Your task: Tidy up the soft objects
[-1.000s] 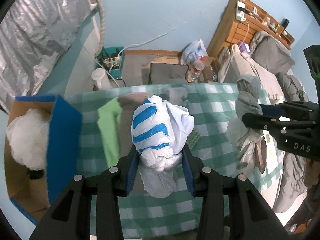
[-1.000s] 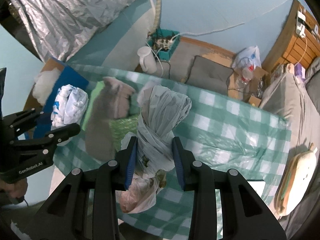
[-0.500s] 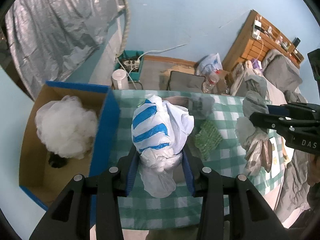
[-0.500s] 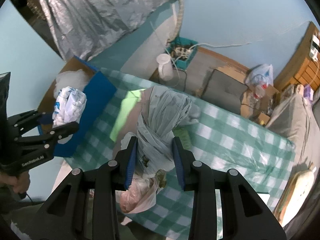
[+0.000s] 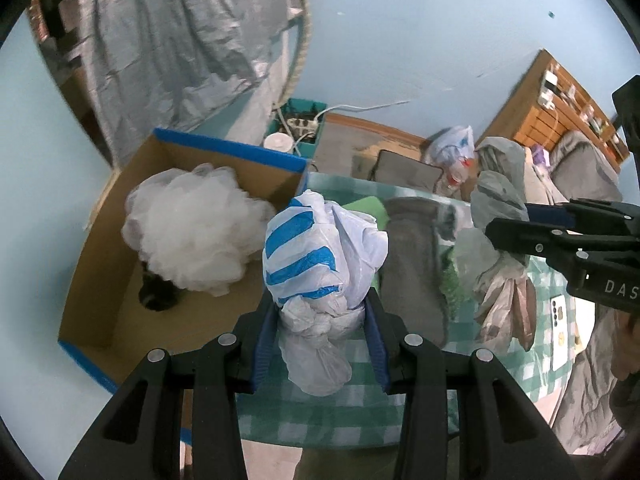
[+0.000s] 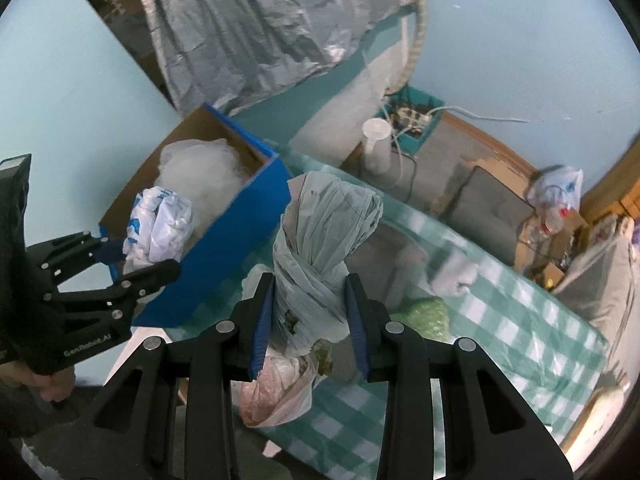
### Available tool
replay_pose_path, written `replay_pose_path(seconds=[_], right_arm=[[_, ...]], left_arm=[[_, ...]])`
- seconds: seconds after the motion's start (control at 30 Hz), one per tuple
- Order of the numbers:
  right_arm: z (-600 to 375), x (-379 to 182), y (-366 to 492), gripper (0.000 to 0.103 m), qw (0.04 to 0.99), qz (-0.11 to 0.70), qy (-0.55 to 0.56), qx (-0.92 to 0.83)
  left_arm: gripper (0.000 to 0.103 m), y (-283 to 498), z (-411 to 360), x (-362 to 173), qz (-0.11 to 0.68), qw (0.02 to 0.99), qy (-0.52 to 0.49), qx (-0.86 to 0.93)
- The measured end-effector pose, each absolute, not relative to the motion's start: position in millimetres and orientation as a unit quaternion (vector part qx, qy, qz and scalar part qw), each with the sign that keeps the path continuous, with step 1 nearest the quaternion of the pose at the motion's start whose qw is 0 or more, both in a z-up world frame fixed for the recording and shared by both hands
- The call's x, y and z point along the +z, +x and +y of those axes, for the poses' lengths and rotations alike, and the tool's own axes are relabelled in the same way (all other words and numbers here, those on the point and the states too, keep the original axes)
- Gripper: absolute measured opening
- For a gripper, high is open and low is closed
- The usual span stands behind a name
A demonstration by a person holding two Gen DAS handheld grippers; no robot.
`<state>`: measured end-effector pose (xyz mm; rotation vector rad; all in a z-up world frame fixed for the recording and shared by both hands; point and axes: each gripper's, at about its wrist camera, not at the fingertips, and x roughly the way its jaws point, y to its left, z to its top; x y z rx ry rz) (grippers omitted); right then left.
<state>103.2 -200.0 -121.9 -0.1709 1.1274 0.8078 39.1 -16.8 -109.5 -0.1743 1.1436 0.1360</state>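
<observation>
My left gripper (image 5: 320, 312) is shut on a knotted white plastic bag with blue stripes (image 5: 320, 256), held in the air by the near right edge of the blue-rimmed cardboard box (image 5: 224, 148). A white fluffy mesh ball (image 5: 192, 236) lies in the box. My right gripper (image 6: 310, 304) is shut on a bundle of grey plastic bags (image 6: 324, 236) above the green checked table (image 6: 520, 320). The right gripper (image 5: 516, 224) also shows in the left wrist view, and the left gripper (image 6: 140, 264) with its striped bag (image 6: 160, 224) in the right wrist view.
A grey cloth (image 5: 412, 256), a light green cloth (image 5: 366, 206) and a green mesh piece (image 6: 424, 312) lie on the table. On the floor beyond stand a white jug (image 6: 376, 144), a teal crate with a power strip (image 6: 412, 116) and a dark cushion (image 6: 488, 208).
Both grippers have moved left with their bags. The box with the white ball has come from the left edge to beside the striped bag.
</observation>
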Motion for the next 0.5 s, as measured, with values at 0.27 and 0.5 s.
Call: replay_pose_path(seconds=[0.27, 0.5], right_arm=[[-151.3, -120.6, 102.7, 0.033, 0.752, 0.515, -0.093, 0.402], [-107.2, -120.6, 99.1, 0.033, 0.74, 0.51, -0.106, 0.425]], left_arm=[[0.042, 26.3, 21.2, -110.4, 0.539, 0.83, -0.107, 0.1], [0.042, 17.0, 49.1, -112.5, 0.538, 0.825, -0.117, 0.125]])
